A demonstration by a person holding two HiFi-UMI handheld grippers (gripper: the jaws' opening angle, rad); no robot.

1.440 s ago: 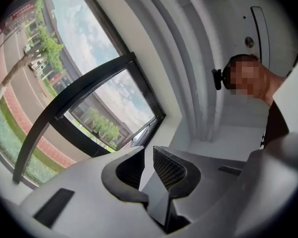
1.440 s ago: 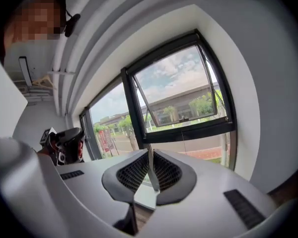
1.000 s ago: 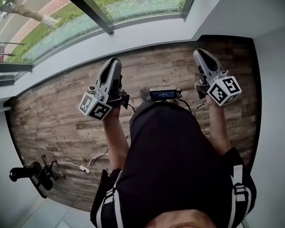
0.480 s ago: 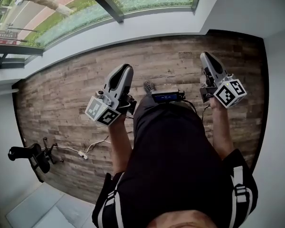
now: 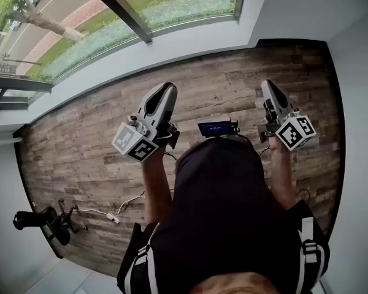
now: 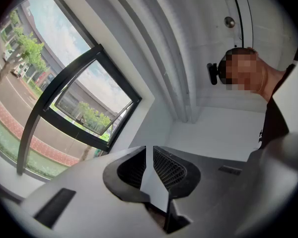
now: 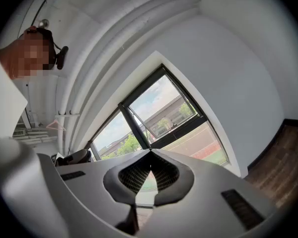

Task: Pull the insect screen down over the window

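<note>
Room: wood-plank floor (image 5: 233,78) and white walls. The window (image 5: 141,11) runs along the far-left edge, dark-framed, with lawn and road beyond.

Left gripper (image 5: 164,90): held in front of the person's body, well apart from the window. Jaws stand a narrow slit apart with nothing between them, as a second ago.

Right gripper (image 5: 268,86): jaws have gone from partly apart to fully together within the last second. The tips meet on nothing.

Change noted: both grippers sit slightly nearer the body than a second ago. The closing was on air, so it reads as a reset and not a grasp. The pull looks not yet begun.

Insect screen: not made out in any view. Judged to be stowed at the window's top, which the head view cuts off. The gripper views show dark frame bars and an open sash, but no recognisable mesh or pull bar.

Other: the torso hides the near floor. An office chair (image 5: 43,222) and a cable (image 5: 119,208) lie near left, the chair dark and hard to make out.
</note>
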